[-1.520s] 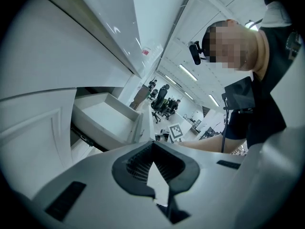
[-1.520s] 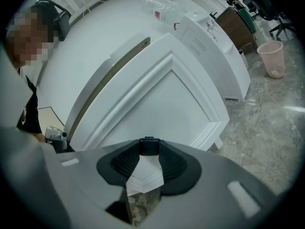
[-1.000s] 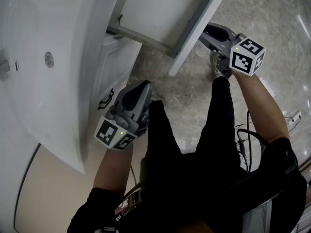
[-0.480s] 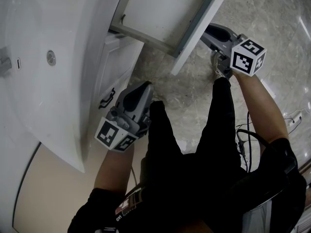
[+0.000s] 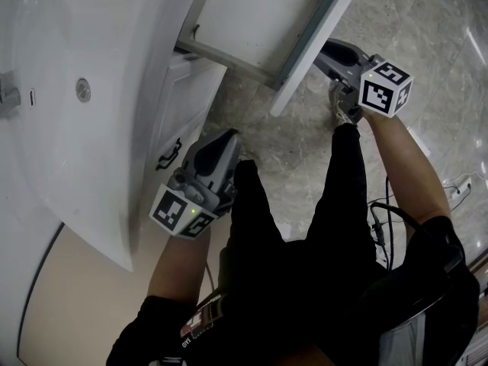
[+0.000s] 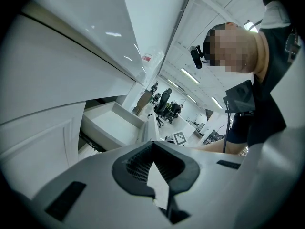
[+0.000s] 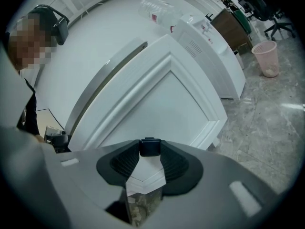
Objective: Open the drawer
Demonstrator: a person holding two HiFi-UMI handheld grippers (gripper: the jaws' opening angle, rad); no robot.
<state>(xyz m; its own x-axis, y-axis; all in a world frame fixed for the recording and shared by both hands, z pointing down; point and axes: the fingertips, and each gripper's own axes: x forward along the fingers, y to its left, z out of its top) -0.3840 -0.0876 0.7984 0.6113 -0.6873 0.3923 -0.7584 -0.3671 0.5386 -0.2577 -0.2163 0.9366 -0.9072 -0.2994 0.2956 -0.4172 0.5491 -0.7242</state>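
Observation:
The white drawer (image 5: 255, 17) stands pulled out from the vanity cabinet at the top of the head view, and its front panel (image 5: 314, 48) faces me. My right gripper (image 5: 326, 52) meets that panel from the outside. In the right gripper view the panelled drawer front (image 7: 157, 97) fills the middle. The black drawer handle (image 7: 150, 147) sits between the pads of the right gripper (image 7: 150, 151); its jaws have just been opening slightly, and the pads still touch the handle. My left gripper (image 5: 223, 137) hovers lower left beside the cabinet; its jaws (image 6: 152, 146) meet at the tips, holding nothing.
A closed lower cabinet front with a black handle (image 5: 168, 156) lies just left of the left gripper. The white basin (image 5: 80, 90) and countertop overhang the cabinet at the left. My legs stand on the marble floor (image 5: 427, 44). A pink waste bin (image 7: 267, 56) stands far right.

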